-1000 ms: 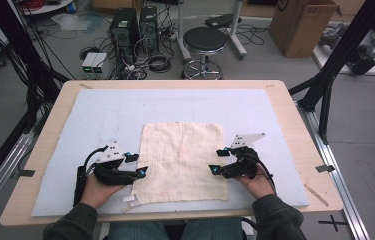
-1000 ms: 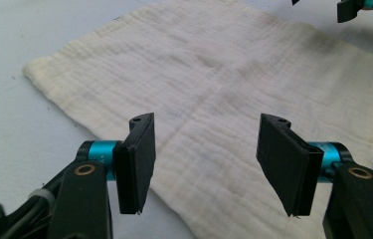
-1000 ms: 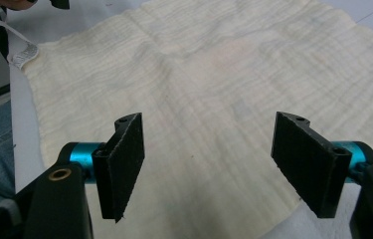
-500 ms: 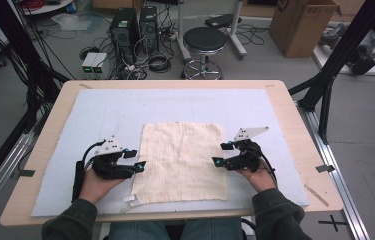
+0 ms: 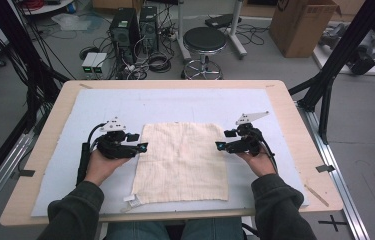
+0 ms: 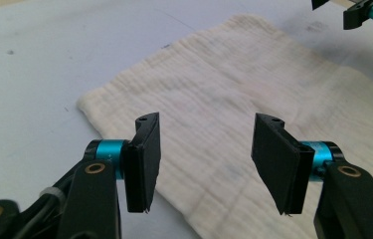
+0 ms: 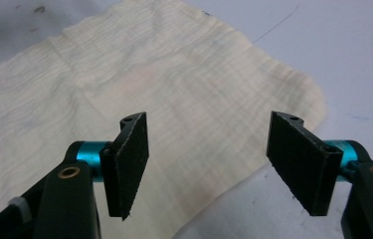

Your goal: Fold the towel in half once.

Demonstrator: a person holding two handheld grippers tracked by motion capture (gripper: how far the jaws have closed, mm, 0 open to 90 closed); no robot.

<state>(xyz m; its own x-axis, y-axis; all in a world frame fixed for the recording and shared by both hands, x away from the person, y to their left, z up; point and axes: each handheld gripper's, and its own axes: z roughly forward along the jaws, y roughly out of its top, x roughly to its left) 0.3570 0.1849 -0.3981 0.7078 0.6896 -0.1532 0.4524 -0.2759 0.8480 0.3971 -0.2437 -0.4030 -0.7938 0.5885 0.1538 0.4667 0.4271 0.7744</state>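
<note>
Behind the wooden table, at about 12 o'clock, stand a black round stool, two computer towers with many cables on the grey floor, and a cardboard box at about 1 o'clock. On the table lies a pale blue mat, and in its middle a cream cloth is spread flat, with a small white label at its near left corner. At 9 o'clock from the cloth, the left gripper hovers just at the cloth's left edge; its jaws are spread with nothing between them, and they have just been closing a little. At 3 o'clock from the cloth, the right gripper is at the right edge; its jaws are also spread and empty, and they too have just been closing somewhat. In both gripper views the cloth lies under the open pads, which do not pinch it.
</note>
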